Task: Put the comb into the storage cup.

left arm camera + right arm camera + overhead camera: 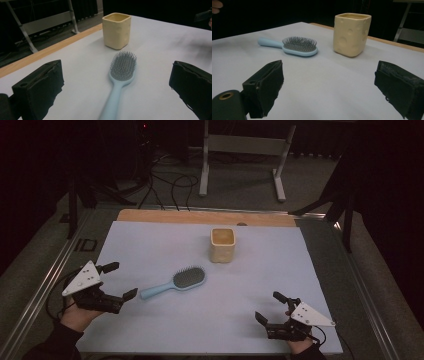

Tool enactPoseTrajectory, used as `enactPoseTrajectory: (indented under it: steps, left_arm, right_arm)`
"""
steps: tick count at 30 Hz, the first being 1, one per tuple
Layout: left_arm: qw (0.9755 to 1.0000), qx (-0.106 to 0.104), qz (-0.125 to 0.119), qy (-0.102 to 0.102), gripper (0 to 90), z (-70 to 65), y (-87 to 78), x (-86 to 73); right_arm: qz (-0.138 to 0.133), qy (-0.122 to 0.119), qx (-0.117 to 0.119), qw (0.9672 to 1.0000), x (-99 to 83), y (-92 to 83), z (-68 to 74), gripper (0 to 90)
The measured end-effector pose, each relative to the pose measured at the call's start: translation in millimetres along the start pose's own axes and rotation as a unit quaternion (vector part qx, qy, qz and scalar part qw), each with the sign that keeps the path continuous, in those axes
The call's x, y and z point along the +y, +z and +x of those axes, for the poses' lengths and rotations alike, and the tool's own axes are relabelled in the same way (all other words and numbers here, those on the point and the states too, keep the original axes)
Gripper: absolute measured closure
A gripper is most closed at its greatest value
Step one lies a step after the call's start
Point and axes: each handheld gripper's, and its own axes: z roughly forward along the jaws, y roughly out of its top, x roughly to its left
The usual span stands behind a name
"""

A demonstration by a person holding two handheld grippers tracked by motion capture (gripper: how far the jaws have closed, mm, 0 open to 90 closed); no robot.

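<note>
A light blue hairbrush [176, 282] lies bristles-up on the pale sheet, handle toward the left. Behind it stands a cream square cup [222, 245], upright and open at the top. My left gripper [120, 280] sits at the left of the sheet, open, its jaws just short of the brush handle's end. In the left gripper view the hairbrush [120, 75] runs between the jaws toward the cup [117, 30]. My right gripper [270, 306] rests open near the front right edge, well away from both; its view shows the hairbrush [294, 46] and the cup [352, 33] ahead.
The pale sheet [150, 235] covers a wooden table [165, 215] framed by metal rails. A white stand [245, 150] and loose cables [170, 185] lie on the floor beyond the far edge. Dark surroundings flank both sides.
</note>
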Motion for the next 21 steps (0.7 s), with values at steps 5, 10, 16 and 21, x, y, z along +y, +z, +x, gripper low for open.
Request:
enactPoseTrajectory:
  steps: [5,10,16,21]
  left_arm:
    - [0.9999,0.002,0.015,0.000,1.9,7.8,10.0,-3.7]
    - [0.9995,0.008,0.028,-0.008,5.1,15.3,20.2,-11.5]
    - [0.9987,0.001,0.051,-0.011,15.7,21.7,31.5,-23.2]
    - [0.9979,-0.007,0.061,-0.021,27.1,26.5,40.9,-33.2]
  right_arm:
    - [-0.001,0.000,0.001,1.0000,0.1,-0.1,0.1,8.7]
    - [-0.001,0.000,0.002,1.0000,0.3,-0.2,0.4,8.7]
    - [-0.002,0.002,0.003,1.0000,0.1,0.1,0.4,8.7]
    - [-0.002,0.002,0.004,1.0000,0.2,-0.2,0.3,8.7]
